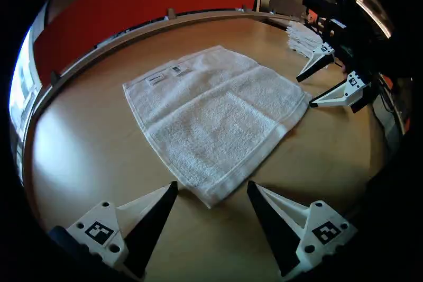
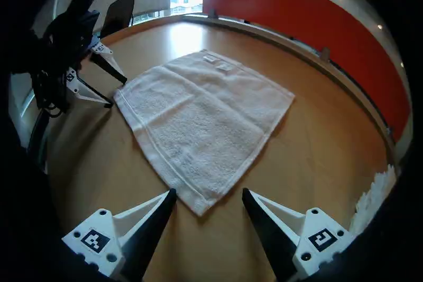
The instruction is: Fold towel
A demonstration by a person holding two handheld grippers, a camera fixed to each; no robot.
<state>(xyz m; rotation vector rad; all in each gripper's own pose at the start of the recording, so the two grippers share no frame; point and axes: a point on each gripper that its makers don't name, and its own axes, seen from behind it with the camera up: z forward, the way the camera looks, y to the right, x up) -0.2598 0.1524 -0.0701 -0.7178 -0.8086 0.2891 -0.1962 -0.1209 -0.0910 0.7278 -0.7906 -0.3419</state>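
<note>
While one white towel (image 1: 217, 118) lies spread flat near the middle of the wooden tabletop (image 1: 84, 144), the left gripper (image 1: 212, 183) faces one of its corners with fingers wide apart. That corner lies on the tabletop just between the fingertips, and neither finger presses on the cloth. At the neighbouring corner the right gripper (image 2: 209, 191) is spread just as wide, the towel's tip reaching between its fingers, not pinched. Two small tags (image 1: 168, 74) sit side by side near the towel edge farthest from both grippers. One pile of white cloths (image 1: 302, 38) rests toward the tabletop's far edge, beyond the right gripper in the left gripper view. One red panel (image 1: 148, 1) runs along the tabletop's back edge.
</note>
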